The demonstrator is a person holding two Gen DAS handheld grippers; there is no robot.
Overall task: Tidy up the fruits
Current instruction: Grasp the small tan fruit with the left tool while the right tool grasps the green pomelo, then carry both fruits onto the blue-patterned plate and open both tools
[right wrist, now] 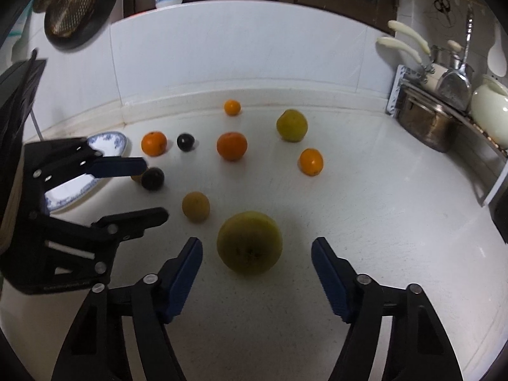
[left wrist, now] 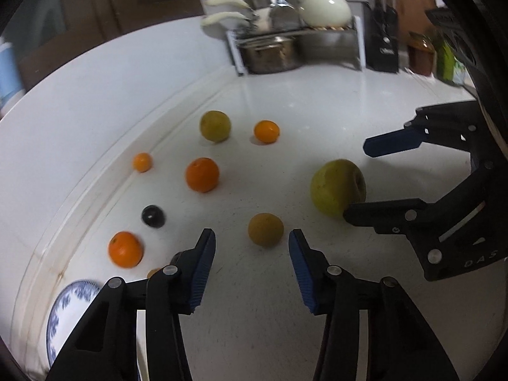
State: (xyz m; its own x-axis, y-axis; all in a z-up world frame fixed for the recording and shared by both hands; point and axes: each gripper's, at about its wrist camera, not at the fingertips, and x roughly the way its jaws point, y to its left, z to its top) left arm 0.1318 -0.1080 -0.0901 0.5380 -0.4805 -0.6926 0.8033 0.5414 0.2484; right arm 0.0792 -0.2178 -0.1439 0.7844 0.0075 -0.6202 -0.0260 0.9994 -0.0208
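Observation:
On the white counter [right wrist: 365, 222] lie several fruits. A large green-yellow fruit [right wrist: 249, 243] sits between the tips of my right gripper [right wrist: 257, 242], whose jaws stand apart with gaps on both sides. In the left wrist view the right gripper [left wrist: 358, 180] brackets this same fruit [left wrist: 336, 190]. A small brown fruit [left wrist: 265, 229] lies just beyond my left gripper [left wrist: 250, 234], which is open and not touching it. The left gripper [right wrist: 155, 190] also shows beside a dark fruit [right wrist: 152, 178]. Farther back are oranges [left wrist: 202, 174] [right wrist: 231, 146], a dark plum [left wrist: 153, 216] and another green fruit [left wrist: 215, 126].
A blue-patterned white plate [right wrist: 109, 141] [left wrist: 68, 304] sits at the left by the tiled wall. A metal rack with a steel pot [right wrist: 425, 123] [left wrist: 270, 54] and a white teapot [left wrist: 327, 9] stands at the back right. Jars [left wrist: 420, 54] stand by the rack.

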